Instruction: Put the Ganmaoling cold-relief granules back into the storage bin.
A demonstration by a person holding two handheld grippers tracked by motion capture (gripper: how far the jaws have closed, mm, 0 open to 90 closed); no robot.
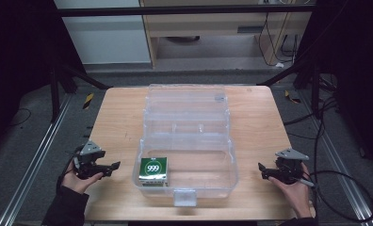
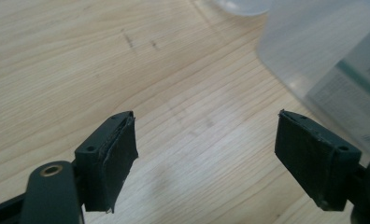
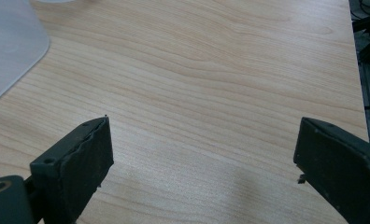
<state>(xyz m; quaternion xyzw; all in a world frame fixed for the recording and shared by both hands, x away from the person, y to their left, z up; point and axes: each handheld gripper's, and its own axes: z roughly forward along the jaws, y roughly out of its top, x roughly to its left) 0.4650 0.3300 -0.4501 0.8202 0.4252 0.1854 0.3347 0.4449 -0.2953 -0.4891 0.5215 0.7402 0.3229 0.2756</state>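
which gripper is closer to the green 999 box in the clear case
Left. The left gripper sits just outside the clear case wall beside the green 999 box; the right gripper is beyond the opposite wall, farther off.

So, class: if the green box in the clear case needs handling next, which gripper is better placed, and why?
Left, probably. The green box lies at the left end of the clear case, close to the open, empty left gripper. The right gripper, also open, sits beyond the case's far end.

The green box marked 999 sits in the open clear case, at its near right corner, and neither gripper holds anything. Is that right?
Not quite. The green box lies at the near left corner of the clear case, as the high view shows. The rest stands: left gripper and right gripper hold nothing.
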